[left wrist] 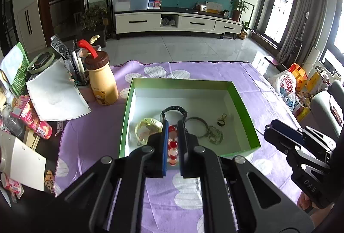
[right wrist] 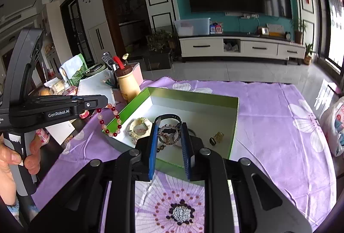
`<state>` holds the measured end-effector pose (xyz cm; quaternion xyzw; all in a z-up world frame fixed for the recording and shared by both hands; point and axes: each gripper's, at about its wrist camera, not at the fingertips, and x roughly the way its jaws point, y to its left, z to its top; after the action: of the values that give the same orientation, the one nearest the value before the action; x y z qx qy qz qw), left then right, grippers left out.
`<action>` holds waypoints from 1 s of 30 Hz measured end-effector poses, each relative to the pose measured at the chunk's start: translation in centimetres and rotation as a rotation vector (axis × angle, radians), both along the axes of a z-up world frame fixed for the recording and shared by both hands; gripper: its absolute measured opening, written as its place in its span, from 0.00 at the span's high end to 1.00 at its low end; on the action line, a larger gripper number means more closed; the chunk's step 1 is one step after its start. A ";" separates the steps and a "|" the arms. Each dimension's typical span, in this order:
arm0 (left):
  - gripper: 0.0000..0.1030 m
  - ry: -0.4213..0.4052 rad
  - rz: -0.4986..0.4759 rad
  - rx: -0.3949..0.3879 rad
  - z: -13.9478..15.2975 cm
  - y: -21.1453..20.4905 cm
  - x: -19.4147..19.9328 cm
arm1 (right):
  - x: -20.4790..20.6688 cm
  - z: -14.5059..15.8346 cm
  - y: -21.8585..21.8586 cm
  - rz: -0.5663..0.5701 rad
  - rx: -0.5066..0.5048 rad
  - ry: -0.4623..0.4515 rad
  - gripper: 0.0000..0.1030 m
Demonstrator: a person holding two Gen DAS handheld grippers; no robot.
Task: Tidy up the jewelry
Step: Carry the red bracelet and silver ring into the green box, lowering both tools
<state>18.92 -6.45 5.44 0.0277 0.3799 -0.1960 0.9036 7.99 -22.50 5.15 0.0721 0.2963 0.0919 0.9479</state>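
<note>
Red and pale beads make the bracelet (right wrist: 109, 120) that hangs as a loop from the left gripper (left wrist: 173, 142). Its jaws are pressed together on the string, just outside the near left corner of the green box (right wrist: 234, 123). I think it hangs there because it will be lowered into the box next. The right gripper (right wrist: 168, 145) has its blue pads only slightly apart, with a small dark beaded bracelet (right wrist: 168, 135) seen between them; whether they pinch it, I cannot tell. Inside the box already lie a cream bangle (right wrist: 139, 127), a black watch (right wrist: 169, 118), a gold ring (right wrist: 218, 136) and a metal bangle (left wrist: 196, 126), on the purple cloth (right wrist: 268, 125).
</note>
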 end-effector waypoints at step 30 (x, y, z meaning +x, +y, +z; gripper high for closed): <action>0.93 0.107 0.083 0.064 -4.3 -1.8 11.8 | 10.0 -3.9 -2.3 -0.043 0.035 0.159 0.80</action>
<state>30.72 -8.27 1.10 0.0302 0.4347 -0.1474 0.8879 17.95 -24.78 1.27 0.1019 0.3675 0.0709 0.9217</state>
